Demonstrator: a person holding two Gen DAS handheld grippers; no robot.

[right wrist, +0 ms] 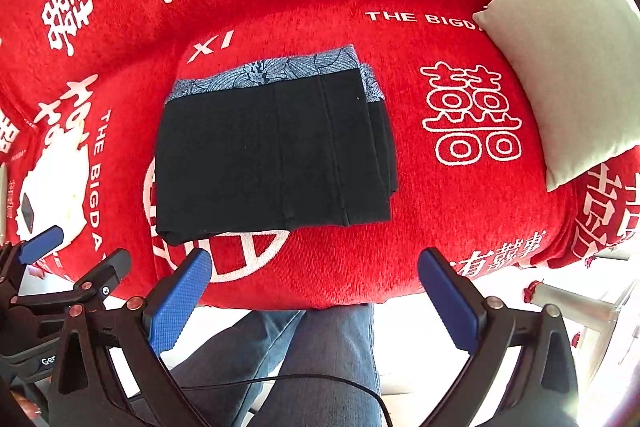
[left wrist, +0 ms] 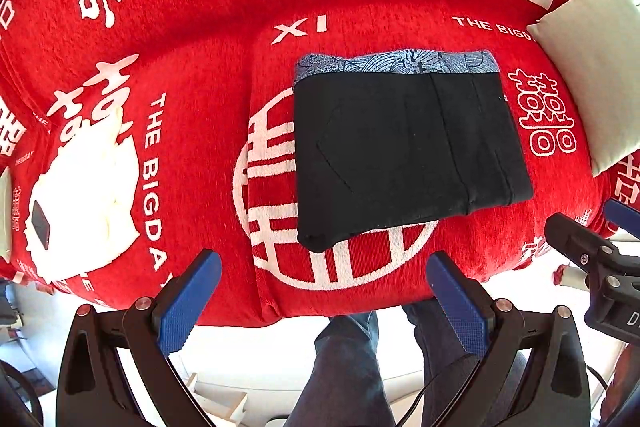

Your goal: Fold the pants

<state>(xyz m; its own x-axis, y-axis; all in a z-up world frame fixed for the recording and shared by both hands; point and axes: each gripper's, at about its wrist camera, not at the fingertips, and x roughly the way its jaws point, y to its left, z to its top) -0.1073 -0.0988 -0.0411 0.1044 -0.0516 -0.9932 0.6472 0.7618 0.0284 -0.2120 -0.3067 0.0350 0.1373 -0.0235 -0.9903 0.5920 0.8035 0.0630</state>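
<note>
Black pants (left wrist: pixel 404 151) lie folded into a compact rectangle on the red sofa seat (left wrist: pixel 192 99), a blue patterned waistband lining showing along the far edge. They also show in the right wrist view (right wrist: pixel 272 159). My left gripper (left wrist: pixel 324 267) is open and empty, held off the seat's front edge, near the pants' near side. My right gripper (right wrist: pixel 314 263) is open and empty, also off the front edge. Each gripper shows at the side of the other's view.
A red sofa cover (right wrist: pixel 460 219) with white characters. A grey cushion (right wrist: pixel 568 63) leans at the right. A white plush thing (left wrist: pixel 84 195) with a dark phone-like object lies at the left. The person's jeans-clad legs (right wrist: pixel 320 359) stand below, with a cable.
</note>
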